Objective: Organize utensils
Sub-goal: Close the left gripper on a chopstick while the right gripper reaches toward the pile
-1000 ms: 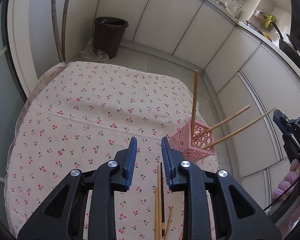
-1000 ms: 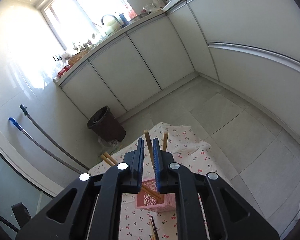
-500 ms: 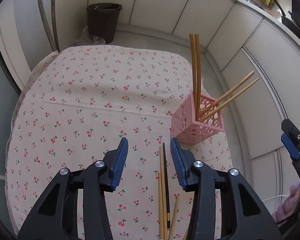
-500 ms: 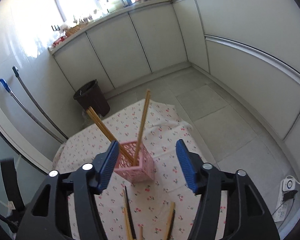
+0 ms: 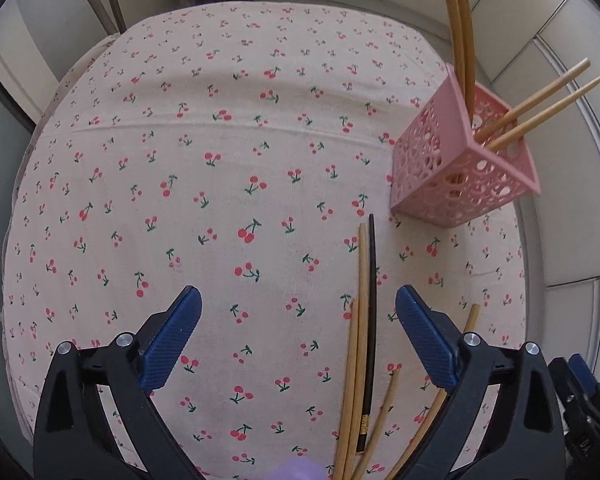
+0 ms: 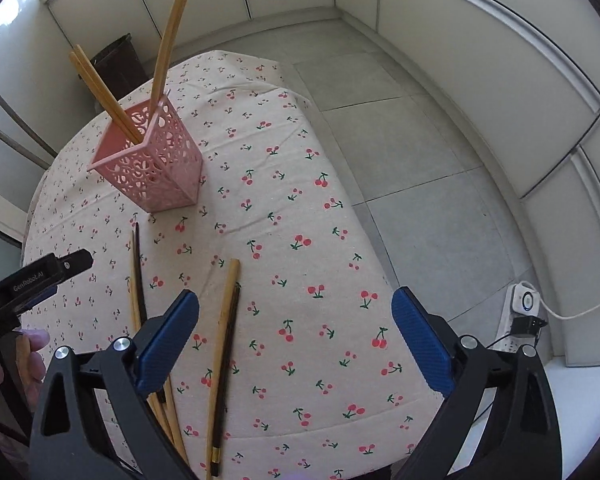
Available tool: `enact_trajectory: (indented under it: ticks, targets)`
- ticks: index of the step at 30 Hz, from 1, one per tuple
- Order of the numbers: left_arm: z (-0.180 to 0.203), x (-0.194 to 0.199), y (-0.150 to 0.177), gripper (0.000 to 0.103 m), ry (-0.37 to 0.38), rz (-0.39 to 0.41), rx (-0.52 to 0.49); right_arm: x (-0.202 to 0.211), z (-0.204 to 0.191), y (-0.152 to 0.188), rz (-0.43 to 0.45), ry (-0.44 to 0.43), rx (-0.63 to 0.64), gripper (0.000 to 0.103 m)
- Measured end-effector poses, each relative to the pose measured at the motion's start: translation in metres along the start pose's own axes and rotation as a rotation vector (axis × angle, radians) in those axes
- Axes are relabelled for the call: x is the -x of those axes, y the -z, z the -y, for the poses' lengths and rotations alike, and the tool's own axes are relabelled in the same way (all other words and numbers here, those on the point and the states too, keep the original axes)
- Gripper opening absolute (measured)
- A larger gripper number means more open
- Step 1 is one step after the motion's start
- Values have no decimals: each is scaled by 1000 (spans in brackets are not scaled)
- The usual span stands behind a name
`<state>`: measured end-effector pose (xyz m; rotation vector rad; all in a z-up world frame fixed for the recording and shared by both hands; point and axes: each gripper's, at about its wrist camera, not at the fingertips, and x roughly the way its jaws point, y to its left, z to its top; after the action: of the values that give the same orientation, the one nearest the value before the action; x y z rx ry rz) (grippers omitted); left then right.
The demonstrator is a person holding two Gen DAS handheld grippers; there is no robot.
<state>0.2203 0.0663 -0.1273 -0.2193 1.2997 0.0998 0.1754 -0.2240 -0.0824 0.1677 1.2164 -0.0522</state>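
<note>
A pink perforated holder (image 5: 464,168) stands at the right of the cherry-print tablecloth (image 5: 220,160) with several wooden chopsticks (image 5: 536,104) leaning in it. It also shows in the right wrist view (image 6: 152,164). Loose wooden chopsticks (image 5: 356,344) and a black chopstick (image 5: 371,320) lie on the cloth in front of the holder. My left gripper (image 5: 298,332) is open and empty, low over them. My right gripper (image 6: 296,336) is open and empty above a wooden and black chopstick pair (image 6: 224,344).
The table's right edge drops to a tiled floor (image 6: 400,128). White cabinets (image 6: 500,60) ring the room. A dark bin (image 6: 116,56) stands beyond the table. A power strip (image 6: 520,316) lies on the floor at right.
Both grippers opened wide and dropped toward the table. The right gripper let go of a wooden chopstick, which now stands in the holder.
</note>
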Motion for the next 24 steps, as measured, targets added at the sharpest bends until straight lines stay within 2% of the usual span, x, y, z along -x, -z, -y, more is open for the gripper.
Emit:
enact_trajectory:
  ticks: [8, 16, 21, 24]
  targets:
    - [13, -19, 19, 94, -91, -34, -87, -3, -1, 0, -38, -42, -12, 94]
    - [18, -32, 28, 93, -177, -27, -134, 1, 1, 1, -32, -58, -19, 94]
    - [19, -31, 29, 93, -179, -17, -131, 1, 0, 0, -37, -64, -20, 94]
    - [20, -30, 26, 88, -149, -25, -129, 1, 0, 0, -37, -63, -22, 94]
